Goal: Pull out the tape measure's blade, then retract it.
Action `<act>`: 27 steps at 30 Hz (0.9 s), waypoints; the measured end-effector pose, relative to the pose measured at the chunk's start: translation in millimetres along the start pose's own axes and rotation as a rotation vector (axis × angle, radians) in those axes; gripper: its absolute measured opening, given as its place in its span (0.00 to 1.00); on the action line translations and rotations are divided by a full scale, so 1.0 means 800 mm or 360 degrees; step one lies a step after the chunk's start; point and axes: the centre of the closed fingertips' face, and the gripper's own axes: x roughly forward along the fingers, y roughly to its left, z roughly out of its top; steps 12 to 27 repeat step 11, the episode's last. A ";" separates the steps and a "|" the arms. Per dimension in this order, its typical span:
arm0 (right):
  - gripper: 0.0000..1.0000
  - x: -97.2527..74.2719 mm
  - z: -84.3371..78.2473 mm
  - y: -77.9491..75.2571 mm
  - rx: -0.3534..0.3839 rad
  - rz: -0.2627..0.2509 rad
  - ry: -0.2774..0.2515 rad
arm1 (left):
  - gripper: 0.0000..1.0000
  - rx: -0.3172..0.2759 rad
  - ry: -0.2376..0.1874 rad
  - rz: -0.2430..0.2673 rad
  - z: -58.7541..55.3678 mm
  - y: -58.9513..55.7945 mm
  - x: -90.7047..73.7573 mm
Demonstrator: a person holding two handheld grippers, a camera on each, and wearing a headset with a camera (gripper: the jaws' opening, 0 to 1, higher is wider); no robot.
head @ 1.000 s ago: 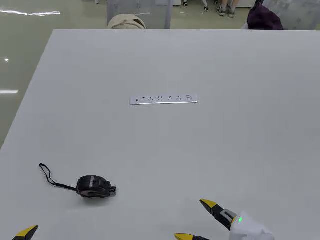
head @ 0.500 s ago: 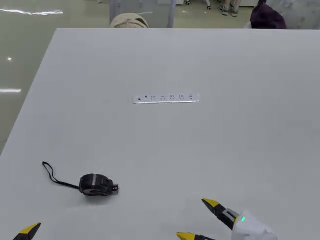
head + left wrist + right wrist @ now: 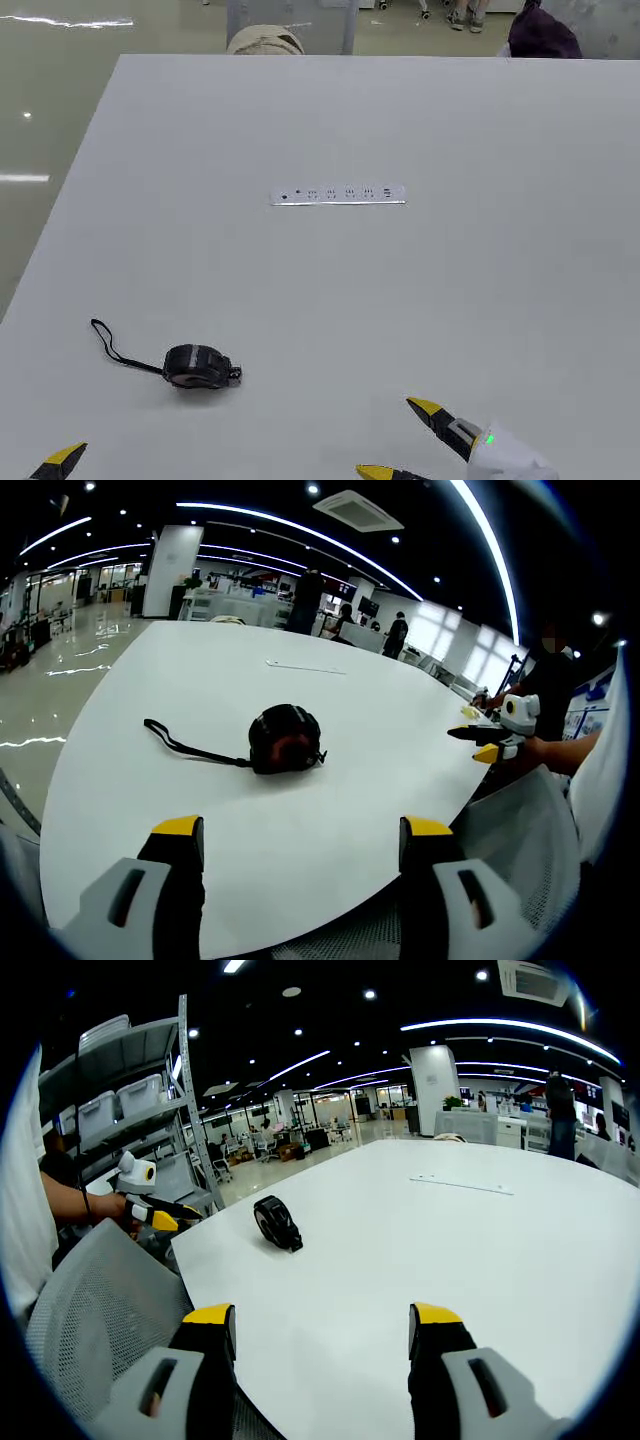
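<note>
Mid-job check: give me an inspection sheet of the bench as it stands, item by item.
Surface: white table, flat, with two things on it.
Job's things: black tape measure resting near the front left corner, blade retracted, its wrist strap trailing on the table.
Clutter: white power strip flat at mid-table, well apart from the tape measure.
Grippers: left gripper open, holding nothing, pointed at the tape measure; right gripper open, holding nothing; both short of the tape measure.
Cables: nothing seen.
Surroundings: glossy floor, shelving with bins, mesh chair.
</note>
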 end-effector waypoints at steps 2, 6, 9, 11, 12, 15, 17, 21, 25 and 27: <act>0.71 0.000 -0.001 0.000 -0.0002 0.0000 0.0002 | 0.78 -0.0004 -0.0004 -0.0002 0.000 -0.001 0.000; 0.71 0.000 -0.001 0.000 0.0001 -0.0001 0.0001 | 0.78 -0.0006 -0.0005 -0.0001 0.001 -0.002 0.000; 0.71 0.000 -0.002 -0.001 0.0002 -0.0001 0.0003 | 0.78 -0.0006 -0.0002 -0.0001 0.001 -0.003 0.000; 0.71 0.001 -0.003 -0.001 0.0005 0.0000 0.0001 | 0.78 -0.0005 -0.0004 -0.0003 0.001 -0.004 0.000; 0.71 0.001 -0.003 -0.001 0.0005 0.0000 0.0001 | 0.78 -0.0005 -0.0004 -0.0003 0.001 -0.004 0.000; 0.71 0.001 -0.003 -0.001 0.0005 0.0000 0.0001 | 0.78 -0.0005 -0.0004 -0.0003 0.001 -0.004 0.000; 0.71 0.001 -0.003 -0.001 0.0005 0.0000 0.0001 | 0.78 -0.0005 -0.0004 -0.0003 0.001 -0.004 0.000; 0.71 0.001 -0.003 -0.001 0.0005 0.0000 0.0001 | 0.78 -0.0005 -0.0004 -0.0003 0.001 -0.004 0.000; 0.71 0.001 -0.003 -0.001 0.0005 0.0000 0.0001 | 0.78 -0.0005 -0.0004 -0.0003 0.001 -0.004 0.000; 0.71 0.001 -0.003 -0.001 0.0005 0.0000 0.0001 | 0.78 -0.0005 -0.0004 -0.0003 0.001 -0.004 0.000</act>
